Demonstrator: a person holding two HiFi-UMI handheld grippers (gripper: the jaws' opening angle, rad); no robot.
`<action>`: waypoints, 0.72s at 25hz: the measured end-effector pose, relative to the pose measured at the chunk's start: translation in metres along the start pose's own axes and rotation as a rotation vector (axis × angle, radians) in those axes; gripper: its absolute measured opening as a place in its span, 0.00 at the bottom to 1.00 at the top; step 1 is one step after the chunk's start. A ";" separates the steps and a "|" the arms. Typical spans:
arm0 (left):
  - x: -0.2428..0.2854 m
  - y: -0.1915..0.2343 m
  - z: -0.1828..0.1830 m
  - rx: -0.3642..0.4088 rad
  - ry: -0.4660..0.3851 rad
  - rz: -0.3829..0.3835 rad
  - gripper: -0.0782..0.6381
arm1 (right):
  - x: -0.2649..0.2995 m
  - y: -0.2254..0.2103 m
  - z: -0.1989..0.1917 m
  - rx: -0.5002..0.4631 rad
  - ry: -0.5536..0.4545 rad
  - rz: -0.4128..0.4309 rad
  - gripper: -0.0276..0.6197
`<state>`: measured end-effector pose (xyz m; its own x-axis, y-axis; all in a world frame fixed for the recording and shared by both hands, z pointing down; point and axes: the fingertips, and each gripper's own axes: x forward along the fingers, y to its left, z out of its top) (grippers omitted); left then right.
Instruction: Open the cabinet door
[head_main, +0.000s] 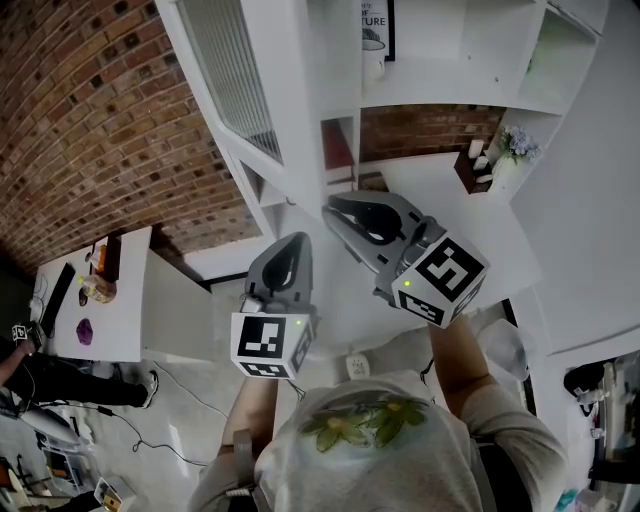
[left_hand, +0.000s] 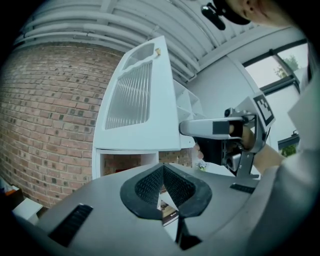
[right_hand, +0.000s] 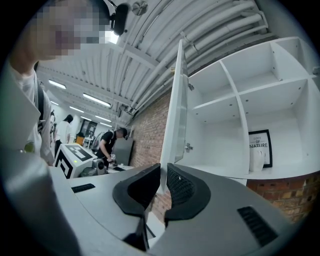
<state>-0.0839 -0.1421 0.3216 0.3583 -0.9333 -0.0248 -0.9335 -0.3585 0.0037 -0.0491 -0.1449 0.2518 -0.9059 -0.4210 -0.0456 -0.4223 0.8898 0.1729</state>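
Note:
The white cabinet door (head_main: 235, 80) with its ribbed glass pane stands swung wide from the open shelves (right_hand: 240, 85). My right gripper (head_main: 335, 212) is at the door's lower corner. In the right gripper view the door's edge (right_hand: 175, 110) runs down into the narrow gap of the right gripper (right_hand: 163, 172) and fills it, so the jaws are shut on it. My left gripper (head_main: 292, 240) hovers just left of and below it, away from the door (left_hand: 135, 100). The left gripper (left_hand: 162, 170) is shut with its pad tips meeting on nothing.
A brick wall (head_main: 90, 120) runs along the left. A framed print (right_hand: 260, 147) and a white jug (right_hand: 256, 159) sit on the lower shelf. The counter (head_main: 450, 180) carries a flower vase (head_main: 512, 150). A white desk (head_main: 100, 310) stands lower left, with people (right_hand: 107, 142) beyond.

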 end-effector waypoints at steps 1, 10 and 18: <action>0.000 0.000 0.001 0.003 -0.002 0.002 0.12 | 0.000 0.001 0.000 -0.001 0.000 0.005 0.12; -0.006 0.002 0.009 -0.019 -0.010 -0.009 0.12 | 0.003 0.010 0.001 -0.003 -0.011 0.015 0.12; -0.009 0.005 0.010 -0.013 -0.009 0.003 0.12 | 0.007 0.020 0.004 -0.004 -0.019 0.042 0.11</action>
<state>-0.0919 -0.1350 0.3122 0.3555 -0.9341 -0.0340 -0.9343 -0.3562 0.0164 -0.0641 -0.1290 0.2513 -0.9234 -0.3796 -0.0568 -0.3835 0.9061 0.1787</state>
